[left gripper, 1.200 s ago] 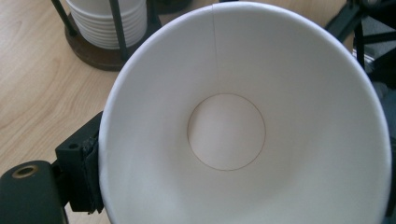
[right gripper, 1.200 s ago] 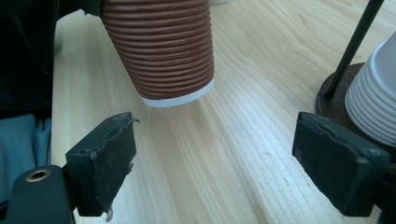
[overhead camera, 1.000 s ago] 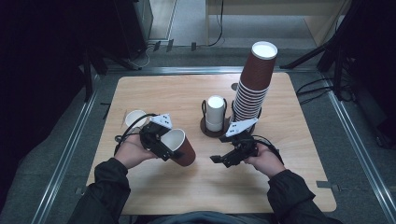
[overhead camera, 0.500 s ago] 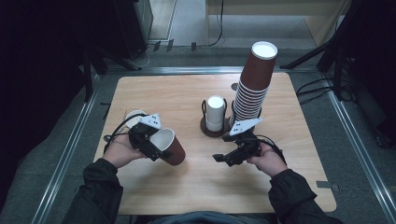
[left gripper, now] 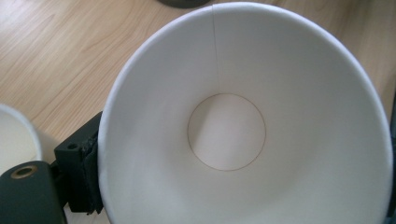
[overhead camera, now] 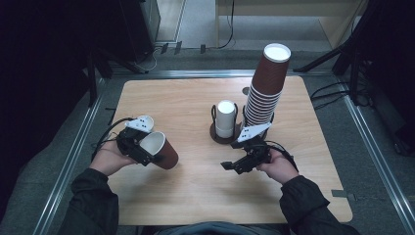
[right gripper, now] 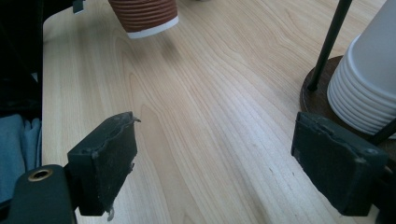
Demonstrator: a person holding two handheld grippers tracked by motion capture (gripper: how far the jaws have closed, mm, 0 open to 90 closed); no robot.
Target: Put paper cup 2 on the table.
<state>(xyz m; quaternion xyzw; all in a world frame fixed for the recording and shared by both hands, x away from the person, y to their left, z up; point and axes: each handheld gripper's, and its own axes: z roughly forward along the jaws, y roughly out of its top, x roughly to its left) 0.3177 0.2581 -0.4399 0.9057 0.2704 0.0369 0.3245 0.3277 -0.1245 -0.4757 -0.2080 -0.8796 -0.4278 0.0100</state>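
Far left on the wooden table [overhead camera: 195,191], the left gripper [overhead camera: 139,147] is clamped on a brown paper cup [overhead camera: 160,150], tipped on its side with the white mouth facing the camera; a second white cup rim [overhead camera: 145,121] sits just behind it. Centre, a stack of white cups [overhead camera: 225,119] in a dark holder [overhead camera: 215,132]. Right of that, a tall brown cup tower [overhead camera: 264,88]. In front, the right gripper [overhead camera: 240,165], jaws spread wide, holding nothing, low over bare wood
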